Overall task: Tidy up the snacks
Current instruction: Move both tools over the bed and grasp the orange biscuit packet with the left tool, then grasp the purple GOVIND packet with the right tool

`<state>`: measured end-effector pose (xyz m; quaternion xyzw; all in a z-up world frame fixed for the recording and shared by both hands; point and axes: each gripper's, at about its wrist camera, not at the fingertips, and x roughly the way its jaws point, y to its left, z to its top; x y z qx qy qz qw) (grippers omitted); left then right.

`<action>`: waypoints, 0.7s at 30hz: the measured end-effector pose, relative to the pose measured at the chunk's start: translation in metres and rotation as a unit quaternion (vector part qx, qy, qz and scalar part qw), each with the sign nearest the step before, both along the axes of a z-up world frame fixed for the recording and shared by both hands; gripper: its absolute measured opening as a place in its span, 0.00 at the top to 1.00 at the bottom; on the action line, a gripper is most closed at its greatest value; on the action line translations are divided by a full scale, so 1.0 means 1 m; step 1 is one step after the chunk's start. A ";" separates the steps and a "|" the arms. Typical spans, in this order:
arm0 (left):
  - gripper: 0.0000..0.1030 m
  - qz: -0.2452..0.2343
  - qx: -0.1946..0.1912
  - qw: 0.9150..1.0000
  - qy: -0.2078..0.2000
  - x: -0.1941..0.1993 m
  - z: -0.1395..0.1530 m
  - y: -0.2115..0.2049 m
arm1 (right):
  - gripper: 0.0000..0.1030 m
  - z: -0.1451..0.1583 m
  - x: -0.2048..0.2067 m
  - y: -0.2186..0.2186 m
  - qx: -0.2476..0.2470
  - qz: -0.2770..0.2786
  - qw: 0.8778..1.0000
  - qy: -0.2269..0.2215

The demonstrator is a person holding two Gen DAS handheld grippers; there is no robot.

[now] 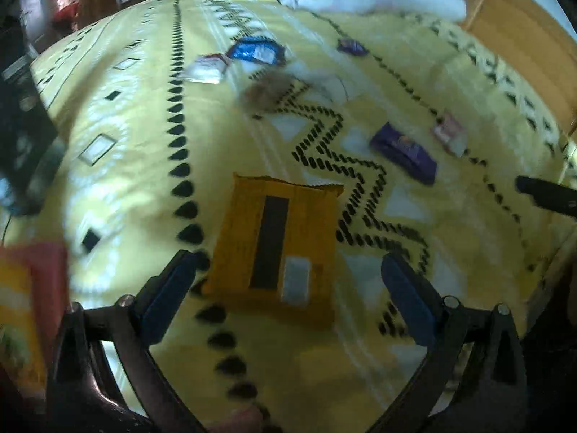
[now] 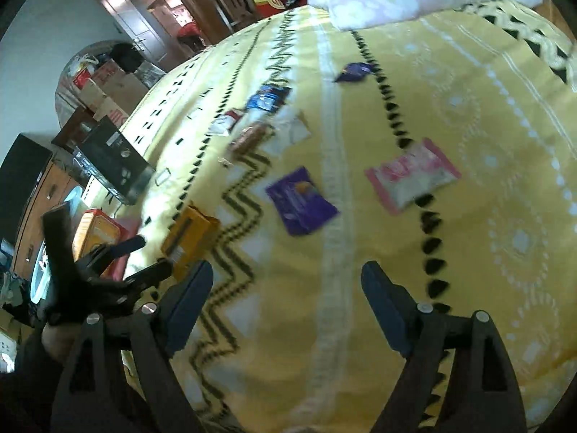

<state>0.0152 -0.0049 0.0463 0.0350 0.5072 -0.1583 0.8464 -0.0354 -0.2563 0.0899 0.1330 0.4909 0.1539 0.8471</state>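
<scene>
While my left claw (image 1: 288, 285) hangs spread wide over the orange packet (image 1: 277, 238), touching nothing, my right claw (image 2: 286, 303) gapes empty above the yellow bedspread (image 2: 450, 252). Beyond its fingers lie a purple packet (image 2: 301, 204) and a pink packet (image 2: 413, 175), apart. Farther up the bed sit a blue packet (image 2: 267, 99) and a small purple sweet (image 2: 353, 71).

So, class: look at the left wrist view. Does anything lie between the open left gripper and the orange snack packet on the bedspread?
Nothing visible does. The orange packet lies flat on the yellow bedspread directly ahead of the left gripper, whose jaws stand open, empty, either side of its near end. The purple packet lies farther off, to the right.
</scene>
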 end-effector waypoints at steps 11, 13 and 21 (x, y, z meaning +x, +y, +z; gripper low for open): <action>0.29 0.050 0.031 0.998 -0.016 0.009 -0.021 0.003 | 0.16 -0.017 0.017 0.001 -0.027 0.034 0.999 0.001; 0.30 0.056 0.018 0.998 -0.014 0.008 -0.016 0.007 | 0.16 -0.020 0.025 0.009 -0.031 0.045 0.998 -0.004; 0.30 0.060 -0.028 0.997 -0.039 -0.011 0.017 0.016 | 0.16 -0.048 0.078 0.059 -0.090 0.118 0.989 0.008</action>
